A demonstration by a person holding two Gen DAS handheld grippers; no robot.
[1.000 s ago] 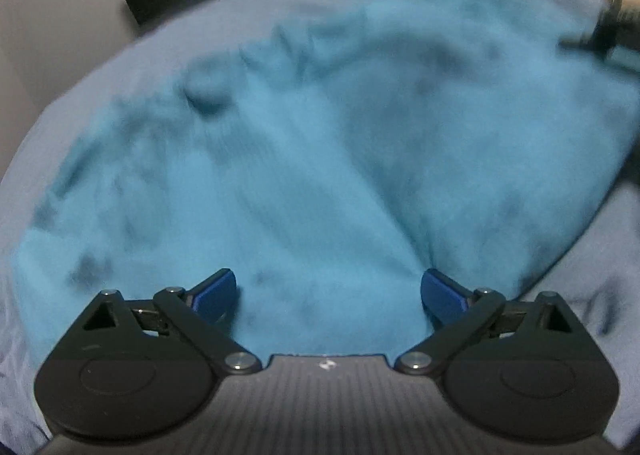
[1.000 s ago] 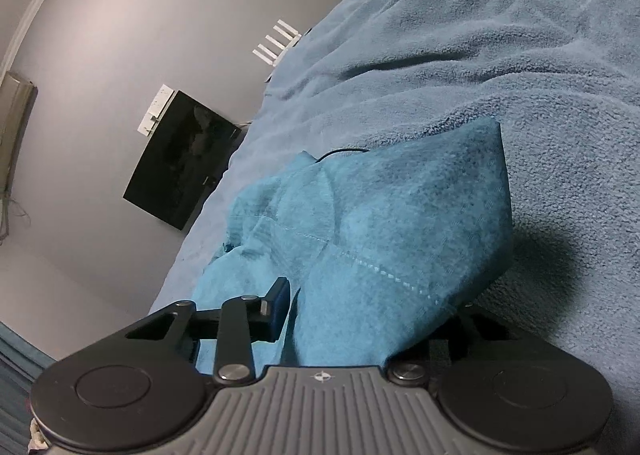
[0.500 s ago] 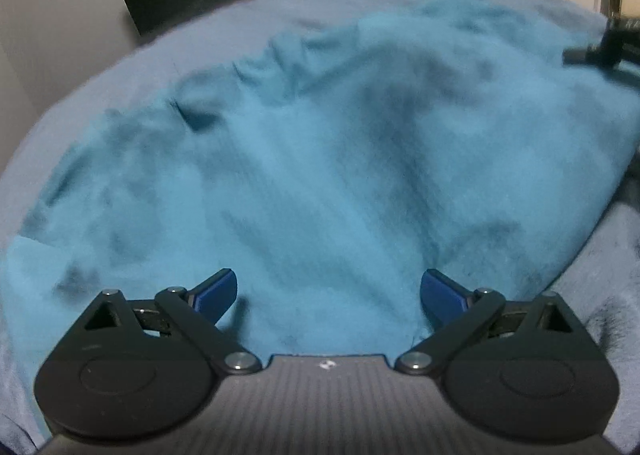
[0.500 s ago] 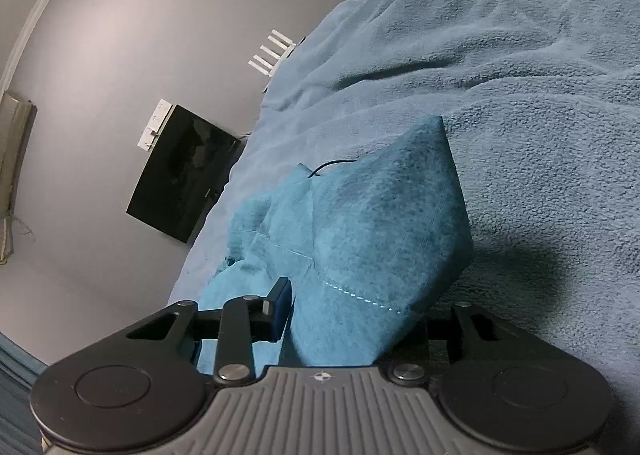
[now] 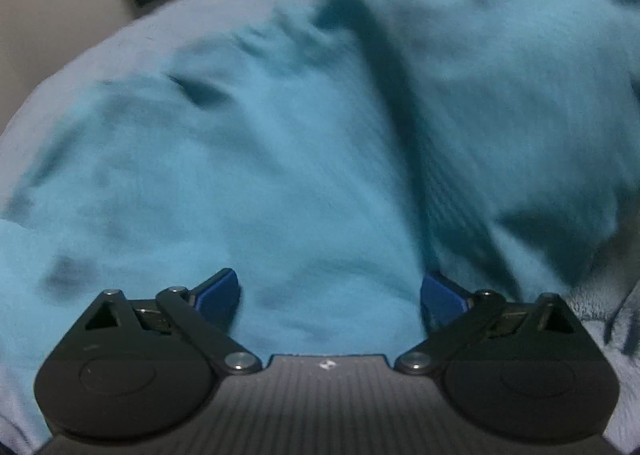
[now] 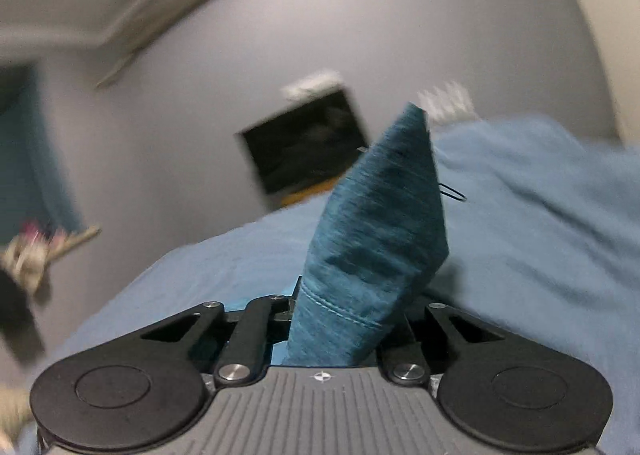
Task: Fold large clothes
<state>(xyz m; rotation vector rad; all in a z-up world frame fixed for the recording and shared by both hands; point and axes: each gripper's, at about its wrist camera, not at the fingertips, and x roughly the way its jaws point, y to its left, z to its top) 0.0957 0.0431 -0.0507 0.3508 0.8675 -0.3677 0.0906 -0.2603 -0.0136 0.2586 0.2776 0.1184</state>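
teal garment [image 6: 376,255] clamped in right tongs [image 6: 344,319], no writing legible.

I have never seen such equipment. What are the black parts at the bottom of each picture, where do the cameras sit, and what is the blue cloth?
A person holds a two-finger gripper in each hand; no robot arm is there. Each gripper carries a camera looking forward along its fingers, so the black parts are the grippers themselves. The left gripper is open above a teal garment spread on a lighter blue blanket. The right gripper has just been closing its jaws and now pinches a hemmed corner of the garment, which sticks up before it. Behind are a grey wall and a dark screen.
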